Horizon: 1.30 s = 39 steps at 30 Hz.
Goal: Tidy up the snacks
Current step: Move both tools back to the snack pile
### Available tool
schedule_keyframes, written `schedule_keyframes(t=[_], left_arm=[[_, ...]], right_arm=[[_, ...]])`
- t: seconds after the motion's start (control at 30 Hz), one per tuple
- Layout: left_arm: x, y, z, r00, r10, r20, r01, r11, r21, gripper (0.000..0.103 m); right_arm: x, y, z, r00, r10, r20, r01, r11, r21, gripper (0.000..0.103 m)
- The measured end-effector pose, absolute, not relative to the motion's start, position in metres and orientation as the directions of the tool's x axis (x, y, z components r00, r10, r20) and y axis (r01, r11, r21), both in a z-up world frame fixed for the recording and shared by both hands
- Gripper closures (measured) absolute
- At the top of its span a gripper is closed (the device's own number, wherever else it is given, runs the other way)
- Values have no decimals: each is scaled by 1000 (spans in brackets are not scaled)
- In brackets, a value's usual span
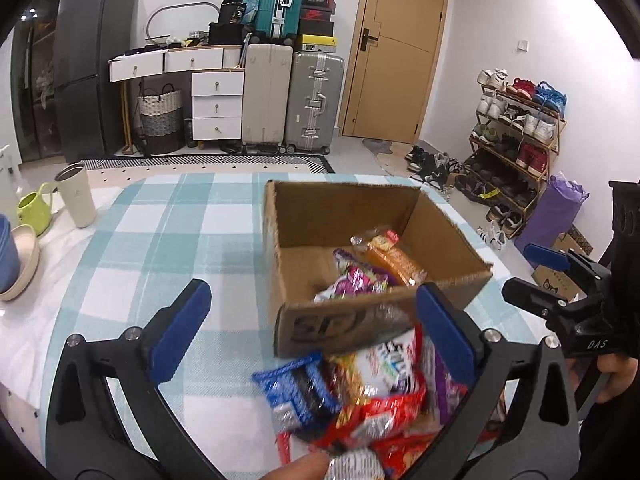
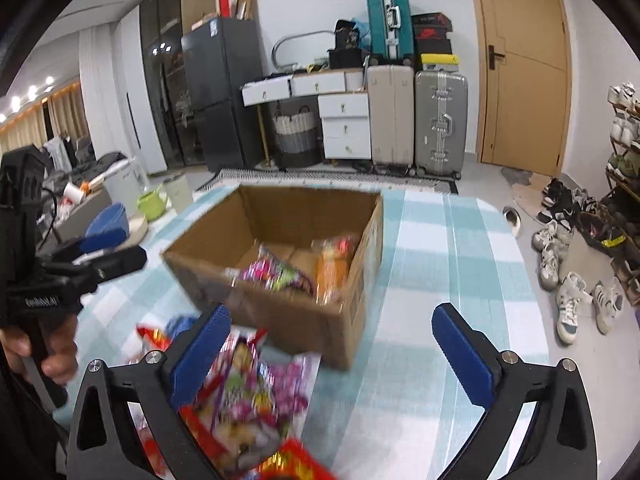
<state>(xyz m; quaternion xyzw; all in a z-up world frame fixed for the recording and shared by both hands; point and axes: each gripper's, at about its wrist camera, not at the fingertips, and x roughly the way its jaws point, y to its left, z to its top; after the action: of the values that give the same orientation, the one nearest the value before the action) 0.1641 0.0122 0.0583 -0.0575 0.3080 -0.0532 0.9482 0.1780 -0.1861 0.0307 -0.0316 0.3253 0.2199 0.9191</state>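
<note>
An open cardboard box (image 1: 344, 212) (image 2: 280, 216) stands on the blue-and-white checked table. Inside it lie an orange packet (image 1: 390, 260) (image 2: 330, 268) and a purple-pink packet (image 1: 356, 280) (image 2: 276, 272). A loose pile of snack packets (image 1: 368, 392) (image 2: 248, 392) lies on the table just in front of the box. My left gripper (image 1: 313, 292) (image 2: 120, 248) is open above the pile's left part, with nothing between its pads. My right gripper (image 2: 330, 312) (image 1: 528, 276) is open too, and its left finger hangs over the pile. A fingertip (image 1: 296, 468) touches a packet at the bottom edge.
At the table's left end stand a beige tumbler (image 1: 78, 200), a green mug (image 1: 34, 208) and stacked bowls (image 1: 20, 264). Shoes (image 2: 568, 300) lie on the floor right of the table. Suitcases (image 1: 292, 100) and drawers line the far wall.
</note>
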Motion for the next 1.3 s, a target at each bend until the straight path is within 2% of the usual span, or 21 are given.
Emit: schedule_keyframes(t=[0.43, 0.63, 1.07, 1.3], left_arm=[[68, 30, 20, 777, -94, -622, 21, 992, -124, 1], [62, 27, 12, 754, -71, -653, 8, 995, -99, 1], [65, 17, 0, 716, -117, -689, 33, 990, -134, 1], [67, 18, -4, 711, -110, -695, 30, 992, -126, 1]], right_arm=[[112, -185, -7, 663, 351, -661, -426, 903, 51, 1], [106, -180, -20, 614, 348, -708, -440, 896, 59, 1], [119, -168, -55, 514, 278, -811, -411, 910, 52, 1], [113, -179, -56, 464, 273, -843, -448, 893, 43, 1]])
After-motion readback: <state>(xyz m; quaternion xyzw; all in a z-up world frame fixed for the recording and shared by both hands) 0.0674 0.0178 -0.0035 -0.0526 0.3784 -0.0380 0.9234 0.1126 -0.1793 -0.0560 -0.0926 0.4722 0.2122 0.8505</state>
